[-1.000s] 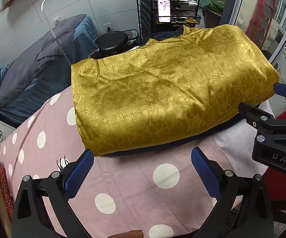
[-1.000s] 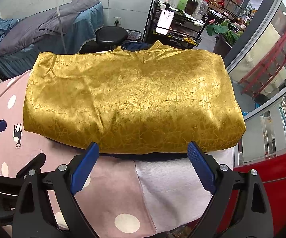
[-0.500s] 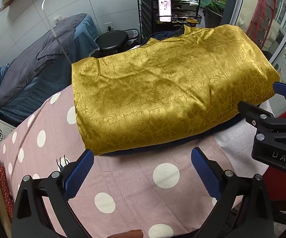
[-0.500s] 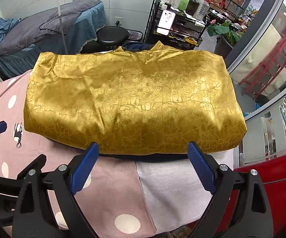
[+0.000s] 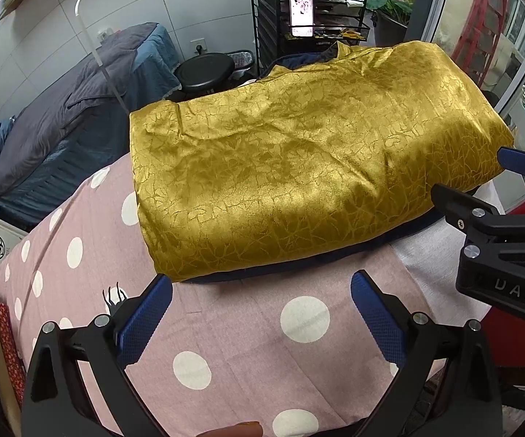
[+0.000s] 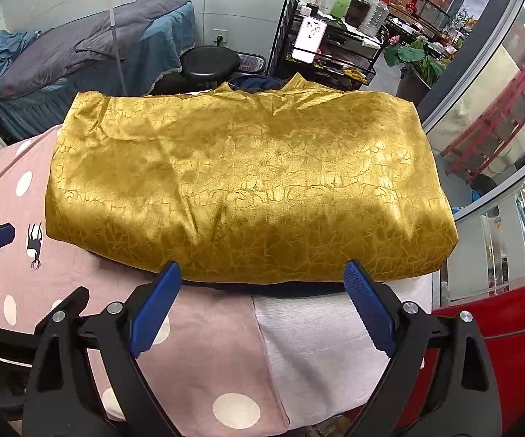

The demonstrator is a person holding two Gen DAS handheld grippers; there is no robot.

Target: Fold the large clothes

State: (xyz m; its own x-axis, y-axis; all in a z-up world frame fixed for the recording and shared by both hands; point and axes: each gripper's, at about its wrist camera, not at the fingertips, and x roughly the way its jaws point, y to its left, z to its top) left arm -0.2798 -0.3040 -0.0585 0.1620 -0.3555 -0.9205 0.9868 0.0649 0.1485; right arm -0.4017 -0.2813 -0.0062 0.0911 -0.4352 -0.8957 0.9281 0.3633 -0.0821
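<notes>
Bright, even indoor light, sheen on the gold garment (image 5: 298, 167), sharp focus, fisheye-curved edges.

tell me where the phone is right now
The phone stands lit and upright on the black wire rack behind the gold garment, just right of the round black stool in both views.

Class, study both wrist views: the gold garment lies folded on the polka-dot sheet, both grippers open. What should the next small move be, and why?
Probably ease both grippers forward to its near edge. The gold garment lies as a wide folded rectangle, and the right gripper and left gripper both sit open and empty just short of that edge, placed to pinch it for another fold.
</notes>
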